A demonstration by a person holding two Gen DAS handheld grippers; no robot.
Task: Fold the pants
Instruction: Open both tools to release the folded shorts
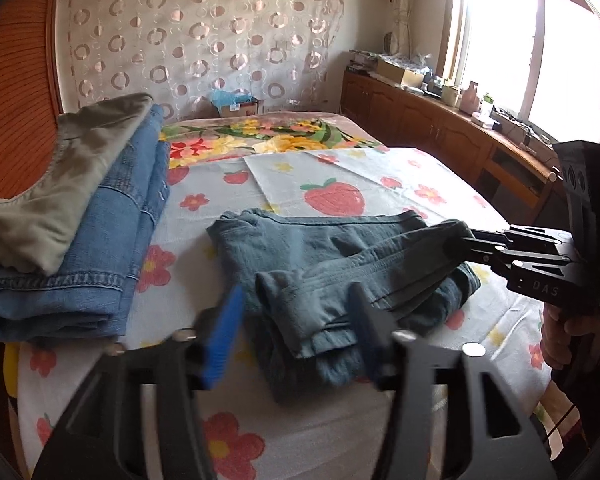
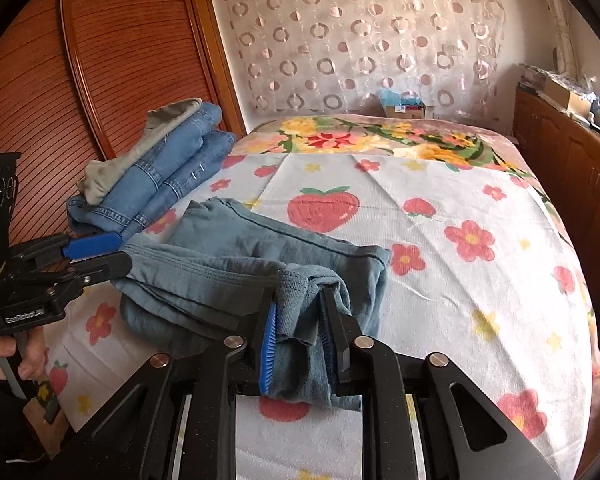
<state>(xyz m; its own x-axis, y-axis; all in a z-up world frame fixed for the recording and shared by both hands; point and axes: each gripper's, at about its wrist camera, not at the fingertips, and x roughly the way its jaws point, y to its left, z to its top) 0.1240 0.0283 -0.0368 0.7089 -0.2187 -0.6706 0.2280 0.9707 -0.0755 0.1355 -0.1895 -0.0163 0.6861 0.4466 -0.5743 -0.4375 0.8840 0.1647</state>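
Observation:
Grey-blue pants [image 1: 332, 264] lie folded in a bundle on the flowered bed sheet [image 1: 340, 184]; they also show in the right wrist view [image 2: 240, 260]. My left gripper [image 1: 296, 320] is open, its blue-padded fingers spread either side of the bundle's near edge. In the right wrist view the left gripper [image 2: 108, 252] stands open at the bundle's left end. My right gripper [image 2: 300, 336] is shut on a fold of the pants at the right end. It reaches in from the right in the left wrist view [image 1: 456, 240].
A stack of folded blue jeans [image 1: 100, 240] with a grey-green garment [image 1: 56, 188] on top sits at the bed's left side, beside a wooden wardrobe [image 2: 80, 80]. A wooden sideboard [image 1: 440, 120] runs under the window on the right. A cardboard box [image 1: 238, 106] stands at the far wall.

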